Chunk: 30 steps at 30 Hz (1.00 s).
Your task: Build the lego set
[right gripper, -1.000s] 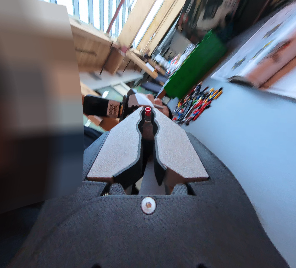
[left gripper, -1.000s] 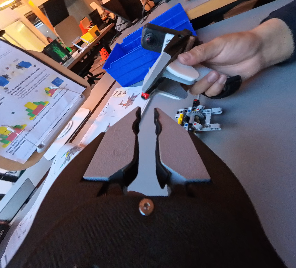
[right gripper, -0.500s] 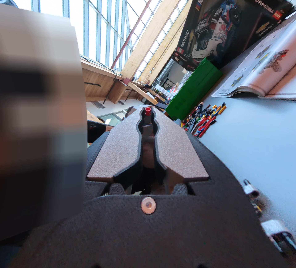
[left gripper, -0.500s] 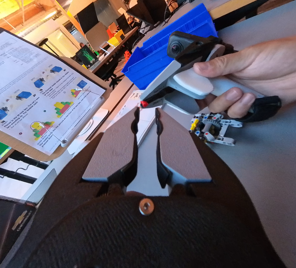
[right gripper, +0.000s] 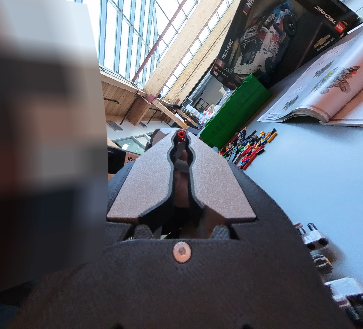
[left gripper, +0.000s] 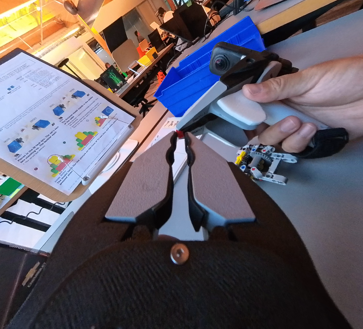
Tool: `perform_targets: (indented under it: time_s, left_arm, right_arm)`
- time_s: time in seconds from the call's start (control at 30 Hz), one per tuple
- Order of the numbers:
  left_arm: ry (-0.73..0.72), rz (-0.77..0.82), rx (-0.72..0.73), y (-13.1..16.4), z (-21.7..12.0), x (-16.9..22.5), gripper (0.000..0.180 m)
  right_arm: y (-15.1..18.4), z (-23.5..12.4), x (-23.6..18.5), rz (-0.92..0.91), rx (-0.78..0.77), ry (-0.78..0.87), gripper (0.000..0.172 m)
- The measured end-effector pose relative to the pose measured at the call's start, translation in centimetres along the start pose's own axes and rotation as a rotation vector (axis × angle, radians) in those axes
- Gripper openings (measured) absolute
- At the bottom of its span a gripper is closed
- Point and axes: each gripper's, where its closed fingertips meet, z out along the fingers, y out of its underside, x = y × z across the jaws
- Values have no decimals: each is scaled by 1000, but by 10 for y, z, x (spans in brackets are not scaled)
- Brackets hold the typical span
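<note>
Red peg [right gripper: 181,135] in right gripper [right gripper: 181,137], left gripper [left gripper: 179,136] now closed around it

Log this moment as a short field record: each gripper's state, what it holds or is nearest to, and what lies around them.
right gripper: shut on a small red peg, pinched at the fingertips
left gripper: tips at the same red peg; contact unclear
hand: grips the right gripper's handle
small grey gear assembly: on the grey table, right of the left gripper
blue bin: behind the grippers
instruction sheet on board: left
green bin: beside a pile of loose pieces
open booklet: far right
</note>
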Motion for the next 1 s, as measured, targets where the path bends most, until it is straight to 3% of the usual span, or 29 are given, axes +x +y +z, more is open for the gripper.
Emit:
perform_targets:
  time_s: [0.23, 0.33, 0.47, 0.67, 1.0]
  left_arm:
    - [29, 12, 1, 1, -2, 3, 5]
    - [68, -11, 17, 2, -5, 3, 5]
    - [206, -92, -13, 17, -8, 9, 5]
    - [342, -167, -126, 48, -11, 20, 5]
    - [451, -330, -209, 62, -18, 26, 5]
  right_arm:
    - [3, 1, 2, 27, -26, -5, 4]
    - [6, 1, -1, 40, -80, -27, 12]
    - [6, -2, -3, -109, -174, 31, 24]
    - [15, -23, 27, -481, -478, 268, 29]
    - [19, -48, 57, -633, -633, 337, 32]
